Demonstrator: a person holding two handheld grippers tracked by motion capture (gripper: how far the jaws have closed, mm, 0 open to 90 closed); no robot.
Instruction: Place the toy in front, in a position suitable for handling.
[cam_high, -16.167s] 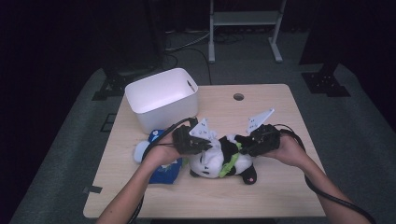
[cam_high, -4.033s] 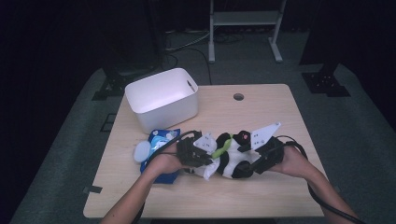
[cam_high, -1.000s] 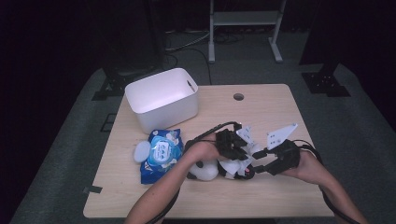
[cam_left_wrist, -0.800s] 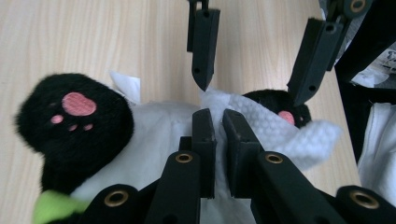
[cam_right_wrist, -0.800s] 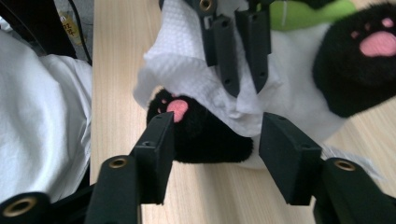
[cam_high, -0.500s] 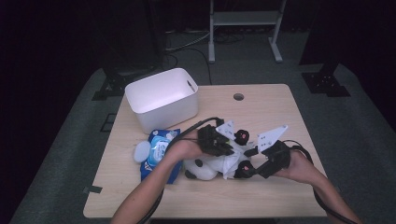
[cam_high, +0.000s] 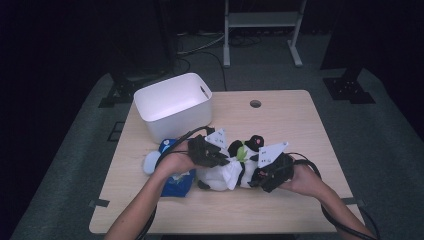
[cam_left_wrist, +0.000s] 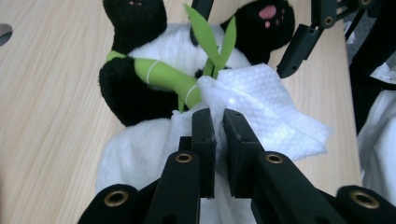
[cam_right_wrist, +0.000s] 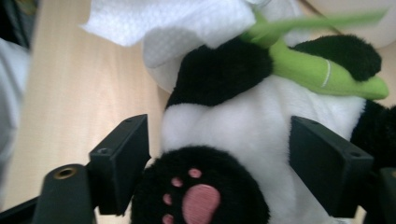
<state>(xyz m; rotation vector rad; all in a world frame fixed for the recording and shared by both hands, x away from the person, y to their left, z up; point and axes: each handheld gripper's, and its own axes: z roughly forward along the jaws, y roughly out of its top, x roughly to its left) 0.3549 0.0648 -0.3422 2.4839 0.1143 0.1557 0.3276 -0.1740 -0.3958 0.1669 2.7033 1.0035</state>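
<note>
Between the left gripper's (cam_left_wrist: 215, 126) clenched jaws sits a white wipe (cam_left_wrist: 261, 107), draped over the plush panda (cam_left_wrist: 154, 79). Right gripper (cam_right_wrist: 219, 163) jaws, just opening, straddle the panda's foot, released; bare table (cam_high: 310, 120) lies beyond.

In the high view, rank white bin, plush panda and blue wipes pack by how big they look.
1. white bin
2. plush panda, partly covered by a white wipe
3. blue wipes pack, partly hidden under the person's left arm, so its rank is unsure.
</note>
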